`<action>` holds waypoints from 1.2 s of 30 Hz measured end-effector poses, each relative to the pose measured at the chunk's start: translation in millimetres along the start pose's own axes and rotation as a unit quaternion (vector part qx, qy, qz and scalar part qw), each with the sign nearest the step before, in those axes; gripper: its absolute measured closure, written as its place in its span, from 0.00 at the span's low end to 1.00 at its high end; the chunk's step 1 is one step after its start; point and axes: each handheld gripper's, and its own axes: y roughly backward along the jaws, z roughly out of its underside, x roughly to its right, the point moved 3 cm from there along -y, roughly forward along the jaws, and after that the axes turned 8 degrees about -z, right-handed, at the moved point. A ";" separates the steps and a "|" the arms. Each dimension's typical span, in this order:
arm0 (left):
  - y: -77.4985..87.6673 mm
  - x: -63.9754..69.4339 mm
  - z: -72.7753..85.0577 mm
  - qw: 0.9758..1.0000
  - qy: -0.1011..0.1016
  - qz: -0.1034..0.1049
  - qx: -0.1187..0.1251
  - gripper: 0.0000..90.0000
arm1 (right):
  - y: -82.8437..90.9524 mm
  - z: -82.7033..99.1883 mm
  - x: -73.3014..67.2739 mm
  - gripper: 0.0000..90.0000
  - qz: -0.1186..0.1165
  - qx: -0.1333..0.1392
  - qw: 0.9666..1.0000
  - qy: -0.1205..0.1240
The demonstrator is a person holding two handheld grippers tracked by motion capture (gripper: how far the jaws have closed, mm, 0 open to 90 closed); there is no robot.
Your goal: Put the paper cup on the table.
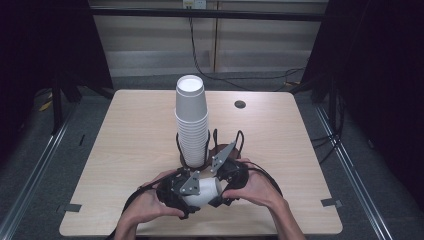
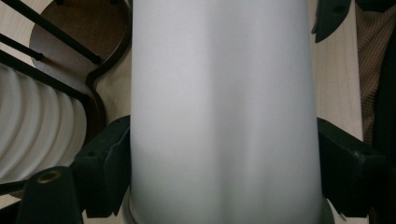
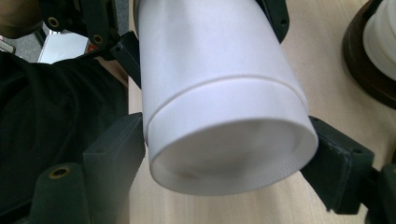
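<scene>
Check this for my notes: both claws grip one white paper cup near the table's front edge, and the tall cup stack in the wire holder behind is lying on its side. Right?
Not quite. The cup stack stands upright in its wire holder, as the high view shows. The rest holds: the left claw and right claw both grip the white cup.

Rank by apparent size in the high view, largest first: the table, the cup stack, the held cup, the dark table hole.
1. Table
2. Cup stack
3. Held cup, partly hidden by both grippers
4. Table hole
</scene>
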 end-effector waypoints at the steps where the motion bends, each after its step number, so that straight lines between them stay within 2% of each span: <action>1: -0.7 1.7 -0.5 1.000 0.009 0.003 0.007 0.18 | -0.3 -0.5 -0.1 0.22 -0.002 0.001 1.000 0.002; 13: 0.6 3.4 3.1 1.000 0.011 0.004 0.014 0.18 | -7.4 -5.3 0.0 0.23 -0.013 -0.004 1.000 0.000; 17: 1.6 2.5 4.4 1.000 0.011 0.009 0.019 0.18 | -9.0 -5.4 0.9 0.23 -0.012 -0.006 1.000 -0.002; 20: 3.2 2.7 4.7 1.000 0.010 0.014 0.022 0.18 | -9.4 -4.7 1.1 0.23 -0.020 -0.002 1.000 -0.002; 28: 1.9 2.6 4.5 1.000 0.009 0.016 0.025 0.18 | -9.6 -4.5 0.4 0.25 -0.022 -0.007 1.000 -0.005; 31: 3.6 1.5 5.5 0.999 -0.001 0.008 0.036 0.16 | -7.6 -5.1 -0.4 0.25 -0.017 -0.005 1.000 -0.007; 34: 4.7 1.9 6.2 0.999 0.001 0.010 0.045 0.15 | -6.0 -5.5 -0.7 0.25 -0.017 -0.002 1.000 -0.001; 36: 5.2 1.4 6.7 0.999 0.001 0.008 0.049 0.15 | -5.1 -5.8 -2.2 0.26 -0.017 -0.003 1.000 -0.007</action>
